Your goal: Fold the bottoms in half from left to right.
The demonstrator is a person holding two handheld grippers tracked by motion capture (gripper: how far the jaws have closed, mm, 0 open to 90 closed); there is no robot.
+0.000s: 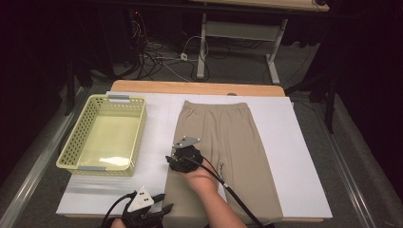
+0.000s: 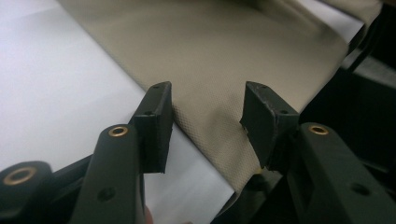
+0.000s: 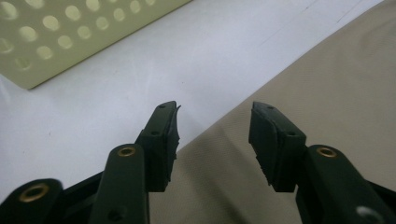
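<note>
**Soft beige shorts, taken at the left edge**

High view: the beige shorts point(image 1: 223, 152) are laid flat on the white table point(image 1: 304, 156), waistband far, right of the yellow basket point(image 1: 107, 135). The right gripper point(image 1: 183, 156) is set over the left edge, the left gripper point(image 1: 142, 209) at the near left corner.

Left gripper view: the jaws are parted around the hem corner point(image 2: 210, 126), nothing clamped yet.

Right gripper view: the jaws stand released astride the side edge point(image 3: 219, 140).

The cloth is judged light, limp and thin; edges should be pinched, both layers together.

Table brightly lit, surroundings dark; close views soft, perhaps slightly blurred.
</note>
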